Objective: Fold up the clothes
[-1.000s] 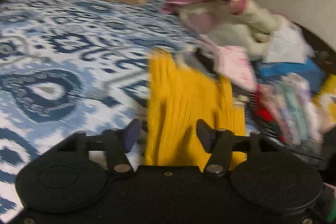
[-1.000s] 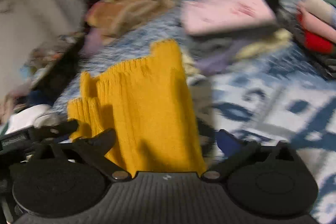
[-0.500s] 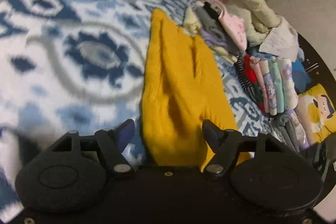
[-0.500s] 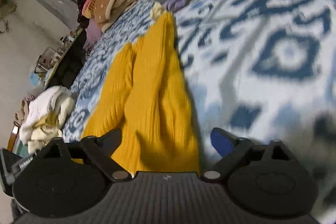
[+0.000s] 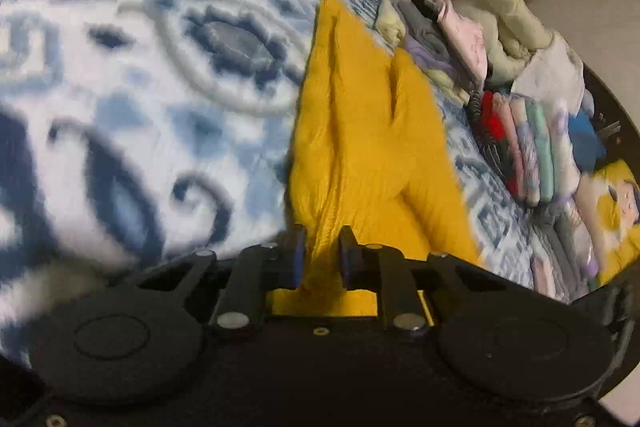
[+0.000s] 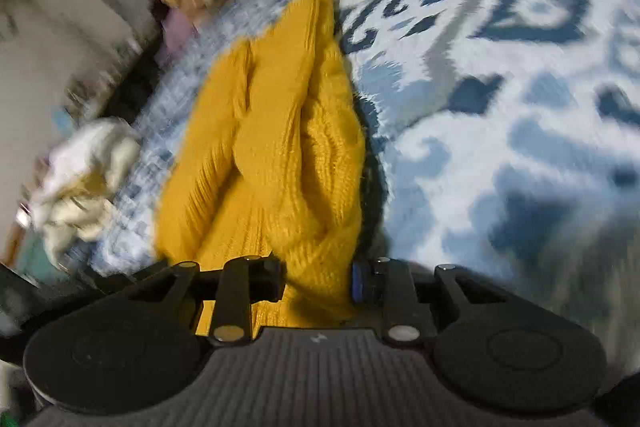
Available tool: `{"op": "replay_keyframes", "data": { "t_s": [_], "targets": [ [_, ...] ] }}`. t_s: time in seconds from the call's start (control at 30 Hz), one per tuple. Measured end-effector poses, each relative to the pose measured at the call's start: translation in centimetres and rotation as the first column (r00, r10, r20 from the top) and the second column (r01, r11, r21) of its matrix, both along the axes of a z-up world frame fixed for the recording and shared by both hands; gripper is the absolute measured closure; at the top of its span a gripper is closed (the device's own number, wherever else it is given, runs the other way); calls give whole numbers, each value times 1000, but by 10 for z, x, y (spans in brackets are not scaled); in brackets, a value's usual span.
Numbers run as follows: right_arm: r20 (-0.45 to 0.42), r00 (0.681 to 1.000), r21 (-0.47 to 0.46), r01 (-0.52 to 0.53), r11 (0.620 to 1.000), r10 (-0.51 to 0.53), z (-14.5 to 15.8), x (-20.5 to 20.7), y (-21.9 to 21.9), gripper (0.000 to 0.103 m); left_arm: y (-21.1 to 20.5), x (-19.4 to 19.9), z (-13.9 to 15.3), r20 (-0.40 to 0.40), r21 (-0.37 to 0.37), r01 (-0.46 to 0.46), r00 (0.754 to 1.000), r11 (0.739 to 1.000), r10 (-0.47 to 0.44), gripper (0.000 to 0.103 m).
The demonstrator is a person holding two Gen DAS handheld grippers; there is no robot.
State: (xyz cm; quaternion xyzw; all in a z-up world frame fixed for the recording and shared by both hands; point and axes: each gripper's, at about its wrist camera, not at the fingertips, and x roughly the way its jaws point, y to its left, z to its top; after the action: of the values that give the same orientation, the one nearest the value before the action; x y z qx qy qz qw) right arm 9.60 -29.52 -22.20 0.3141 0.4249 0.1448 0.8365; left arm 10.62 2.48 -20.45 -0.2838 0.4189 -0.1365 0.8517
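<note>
Jaws just closed: left gripper [image 5: 320,259] pinches sweater [image 5: 360,131] edge, right gripper [image 6: 318,281] clamps bunched knit. Yellow sweater lies lengthwise on blue-white bedspread [image 5: 140,67], beside clothes pile [image 5: 532,143].

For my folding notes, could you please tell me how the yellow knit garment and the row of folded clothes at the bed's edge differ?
The yellow knit garment lies stretched out and rumpled, while the folded clothes stand packed in a neat row. The garment is one colour; the row mixes red, pink, green and white. The left gripper and right gripper, jaws just closed, pinch the garment; nothing touches the row. Both rest on the blue patterned bedspread.
</note>
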Motion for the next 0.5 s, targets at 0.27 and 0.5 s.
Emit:
{"op": "replay_keyframes", "data": {
  "t_s": [0.27, 0.5],
  "targets": [
    [178, 984, -102, 18, 995, 1, 40, -20, -4, 40, 18, 0, 15, 49, 6, -54, 997, 999, 53, 33],
    [273, 961, -218, 19, 976, 42, 45, 10, -3, 32, 25, 14, 13, 44, 15, -79, 996, 997, 78, 27]
  ]
}}
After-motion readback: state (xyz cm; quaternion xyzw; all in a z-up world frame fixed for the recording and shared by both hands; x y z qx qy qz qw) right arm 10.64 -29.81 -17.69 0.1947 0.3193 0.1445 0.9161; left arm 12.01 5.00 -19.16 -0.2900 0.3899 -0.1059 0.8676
